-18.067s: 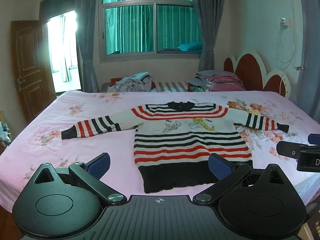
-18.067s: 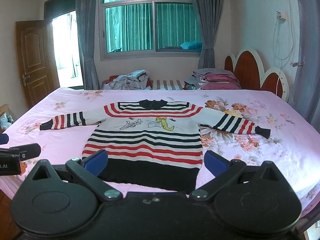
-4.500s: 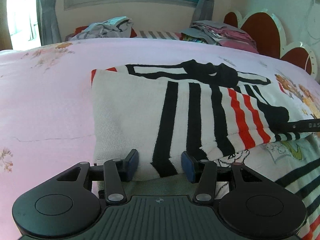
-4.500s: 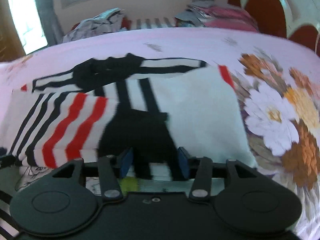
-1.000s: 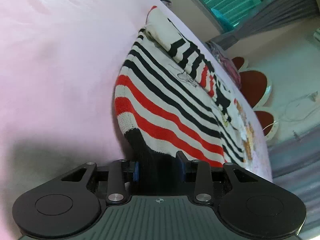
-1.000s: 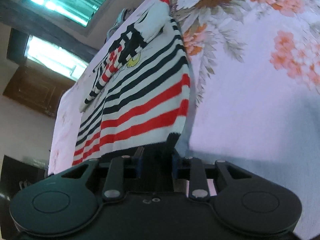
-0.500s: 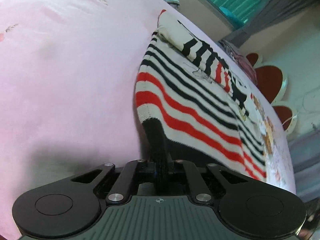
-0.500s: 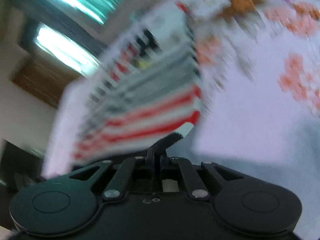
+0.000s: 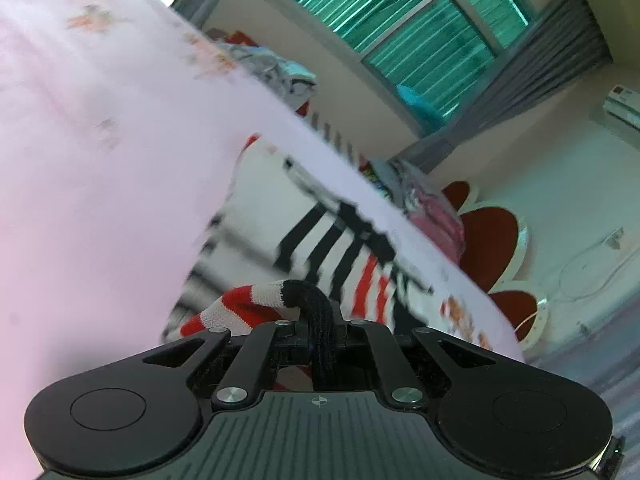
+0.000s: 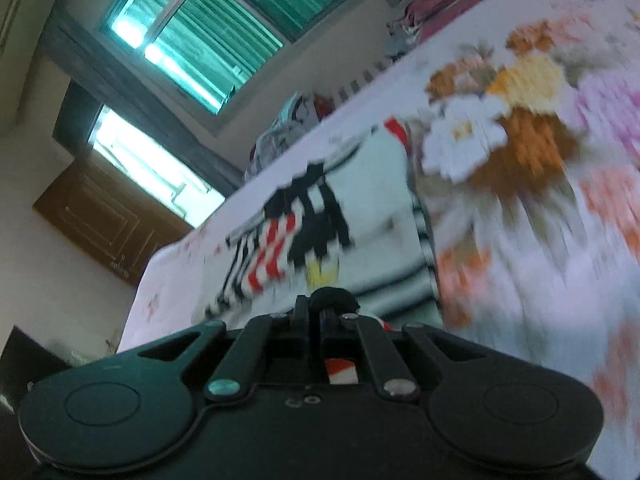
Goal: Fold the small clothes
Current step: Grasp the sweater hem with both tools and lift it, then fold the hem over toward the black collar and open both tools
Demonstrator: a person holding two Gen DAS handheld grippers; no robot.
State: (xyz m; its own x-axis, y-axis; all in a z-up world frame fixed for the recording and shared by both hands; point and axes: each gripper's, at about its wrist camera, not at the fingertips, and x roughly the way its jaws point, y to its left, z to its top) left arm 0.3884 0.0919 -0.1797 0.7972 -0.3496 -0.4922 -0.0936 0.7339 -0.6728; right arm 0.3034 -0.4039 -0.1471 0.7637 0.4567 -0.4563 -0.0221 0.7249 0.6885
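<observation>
The small striped sweater (image 9: 320, 236) in white, black and red lies on the pink bed, with both sleeves folded across its chest. My left gripper (image 9: 318, 334) is shut on the black hem at one bottom corner, lifted off the sheet so the red-striped edge curls over to the left. In the right wrist view the sweater (image 10: 360, 216) shows blurred. My right gripper (image 10: 320, 318) is shut on the other hem corner, a black bunch poking out above its closed jaws. Both views are tilted and smeared by motion.
The pink floral bedsheet (image 9: 88, 184) spreads around the sweater. A heap of clothes (image 9: 276, 68) lies at the far bed edge under the window (image 9: 404, 28). Folded pink clothes (image 9: 436, 220) sit by the red headboard (image 9: 488, 240). A wooden door (image 10: 100, 220) stands at the left.
Both grippers closed on the black hem corners, then rose and moved forward toward the collar, carrying the hem off the bed. The views swung up to show more of the window.
</observation>
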